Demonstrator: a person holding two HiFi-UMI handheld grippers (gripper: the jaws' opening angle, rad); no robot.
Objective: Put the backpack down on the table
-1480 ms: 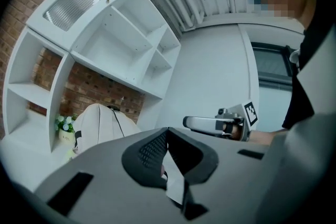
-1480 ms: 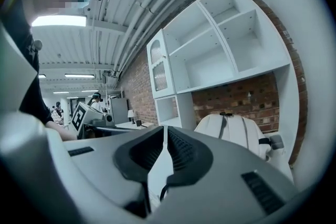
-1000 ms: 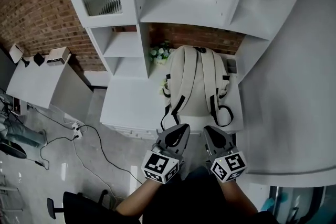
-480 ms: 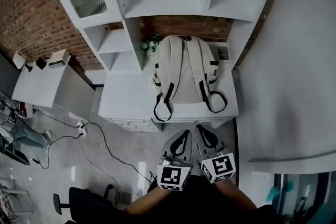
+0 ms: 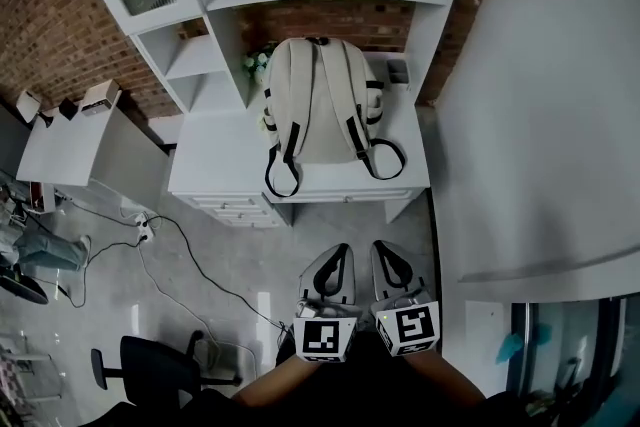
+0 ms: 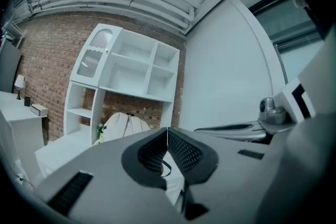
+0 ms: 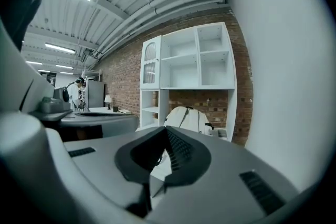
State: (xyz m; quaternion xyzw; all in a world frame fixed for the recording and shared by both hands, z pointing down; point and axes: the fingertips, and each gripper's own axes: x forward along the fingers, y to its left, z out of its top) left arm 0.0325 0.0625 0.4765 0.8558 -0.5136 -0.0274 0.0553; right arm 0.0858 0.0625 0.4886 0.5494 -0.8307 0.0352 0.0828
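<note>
— Where is the cream fabric backpack [image 5: 318,95] resting right now?

— It is already sitting on the white surface [image 5: 215,165], toward the back right corner, inside the alcove of the white shelving. Nothing is holding it.

— And the tools?

— Taking them left to right: the left tool [image 5: 340,251] is hanging over the floor with its jaws pressing together on nothing. The right tool [image 5: 386,249] is hanging just beside it. Its jaws have just been closing, they are now meeting, and nothing is between them either.

— Which way is the backpack lying from them?

— Straight ahead past the front edge of the surface, well apart from both and a touch to the left. So I am judging the left tool a shade nearer.

— How is it pointing?

— It seems to be standing on its base and leaning back toward the brick wall [image 5: 340,18]. That is putting its long axis upright, handle end up. The strap side is facing the tools, with the two black strap loops [image 5: 283,181] trailing toward the front edge.
</note>
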